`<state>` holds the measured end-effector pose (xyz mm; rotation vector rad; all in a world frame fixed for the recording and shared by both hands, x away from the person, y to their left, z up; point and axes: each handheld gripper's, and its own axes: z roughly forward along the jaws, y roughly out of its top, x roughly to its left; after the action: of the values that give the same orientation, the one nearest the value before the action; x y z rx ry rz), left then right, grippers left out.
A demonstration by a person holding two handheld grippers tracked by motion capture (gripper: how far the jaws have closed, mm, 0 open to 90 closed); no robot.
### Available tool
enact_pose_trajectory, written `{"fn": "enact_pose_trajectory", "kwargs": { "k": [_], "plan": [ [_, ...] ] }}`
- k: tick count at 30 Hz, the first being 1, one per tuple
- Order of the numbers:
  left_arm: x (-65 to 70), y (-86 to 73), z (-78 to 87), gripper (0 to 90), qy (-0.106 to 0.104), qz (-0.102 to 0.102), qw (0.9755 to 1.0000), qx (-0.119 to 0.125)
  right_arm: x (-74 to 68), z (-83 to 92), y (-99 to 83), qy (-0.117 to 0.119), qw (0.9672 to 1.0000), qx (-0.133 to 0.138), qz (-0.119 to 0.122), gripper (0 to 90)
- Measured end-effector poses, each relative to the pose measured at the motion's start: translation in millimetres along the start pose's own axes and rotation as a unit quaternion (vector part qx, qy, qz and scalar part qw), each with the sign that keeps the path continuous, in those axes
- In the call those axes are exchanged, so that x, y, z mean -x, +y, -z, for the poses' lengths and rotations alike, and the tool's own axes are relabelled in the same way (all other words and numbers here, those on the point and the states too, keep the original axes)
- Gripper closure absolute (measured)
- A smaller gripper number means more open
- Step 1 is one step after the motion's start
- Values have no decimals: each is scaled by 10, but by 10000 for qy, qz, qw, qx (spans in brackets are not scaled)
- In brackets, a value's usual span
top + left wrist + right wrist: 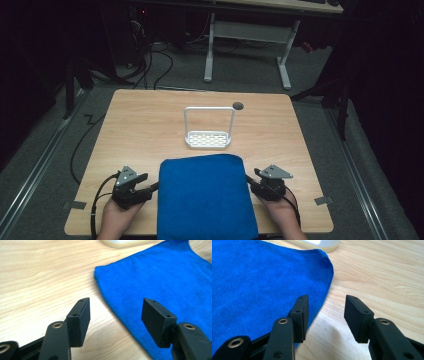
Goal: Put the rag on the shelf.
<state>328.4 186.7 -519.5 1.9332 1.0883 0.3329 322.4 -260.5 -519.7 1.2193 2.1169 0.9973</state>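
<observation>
A blue cloth [206, 197] is lying flat on the near half of the counter [140, 125], its nap looking soft and fuzzy like a towel, its far corners rounded and its near edge reaching the counter's front; the counter itself is showing a pale wood grain, smooth and matte, with rounded corners.

The left tool [152, 188] is sitting just beside the cloth's left edge, its black block-shaped pads standing wide apart with nothing between them; in the left gripper view one pad [79, 321] is hanging over bare wood and the other over the cloth [160, 282]; the right tool [248, 179] is sitting just beside the right edge, likewise spread and gripping nothing, with the cloth's hem [262, 285] running under its left pad [300, 317].

Beyond the cloth, near the middle of the counter, a small white rack [208, 140] is standing with a perforated base and a thin upright wire frame; a dark round hole [238, 105] is showing in the counter near its far edge; nothing is lying between the tools and the cloth; behind the counter a white desk frame [250, 35] is standing on grey carpet among black cables.
</observation>
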Motion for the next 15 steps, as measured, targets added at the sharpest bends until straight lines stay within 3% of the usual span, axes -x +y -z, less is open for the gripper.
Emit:
{"fn": "enact_pose_trajectory", "kwargs": {
  "k": [4, 9, 15],
  "plan": [
    [-13, -1, -9, 399, 41, -14, 10000, -25, 18, 2, 14, 14, 10000, 57, -59, 621],
    [-5, 0, -25, 398, -4, 36, 10000, -26, 102, 54, 27, 59, 9992, 209, -343, 633],
    [-11, 9, -6, 382, 13, 64, 10000, 16, 93, 71, 47, 50, 9991, 288, -294, 627]
  ]
}}
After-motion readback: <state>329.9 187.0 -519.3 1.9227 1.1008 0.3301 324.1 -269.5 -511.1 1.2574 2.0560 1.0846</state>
